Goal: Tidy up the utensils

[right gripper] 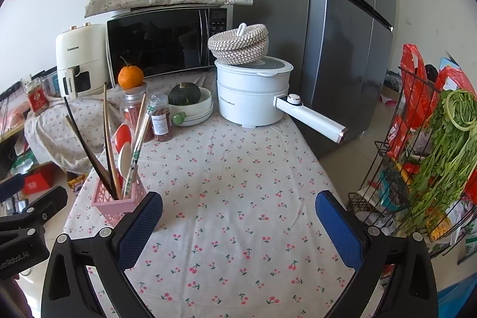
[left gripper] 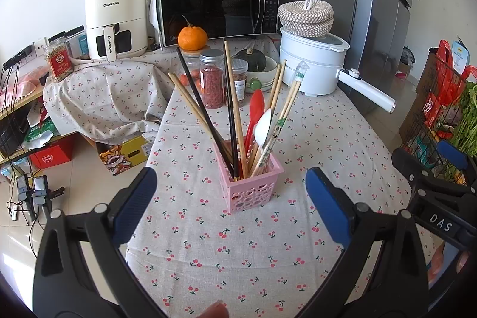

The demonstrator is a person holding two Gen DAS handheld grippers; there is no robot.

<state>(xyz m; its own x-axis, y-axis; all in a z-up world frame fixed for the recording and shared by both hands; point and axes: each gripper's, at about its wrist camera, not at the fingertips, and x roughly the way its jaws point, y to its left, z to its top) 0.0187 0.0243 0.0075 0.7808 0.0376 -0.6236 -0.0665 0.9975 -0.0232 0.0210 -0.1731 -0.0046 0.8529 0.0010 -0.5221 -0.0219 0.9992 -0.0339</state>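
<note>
A pink perforated basket (left gripper: pixel 249 186) stands on the cherry-print tablecloth (left gripper: pixel 298 243). It holds several wooden and black chopsticks (left gripper: pixel 208 121), a red spoon (left gripper: pixel 255 109) and a white spoon (left gripper: pixel 263 125). My left gripper (left gripper: pixel 231 198) is open and empty, just in front of the basket. In the right wrist view the basket (right gripper: pixel 114 200) stands at the left, beside the left finger. My right gripper (right gripper: pixel 238 216) is open and empty above the cloth. The right gripper also shows at the right edge of the left wrist view (left gripper: pixel 438 178).
At the back of the table stand jars (left gripper: pixel 212 79), an orange (left gripper: pixel 192 38), a squash in a bowl (left gripper: pixel 253 61), a white electric pot (left gripper: pixel 316 61), a microwave (left gripper: pixel 217 8) and an air fryer (left gripper: pixel 114 20). A wire rack with greens (right gripper: pixel 432 157) stands to the right, a fridge (right gripper: pixel 342 35) behind.
</note>
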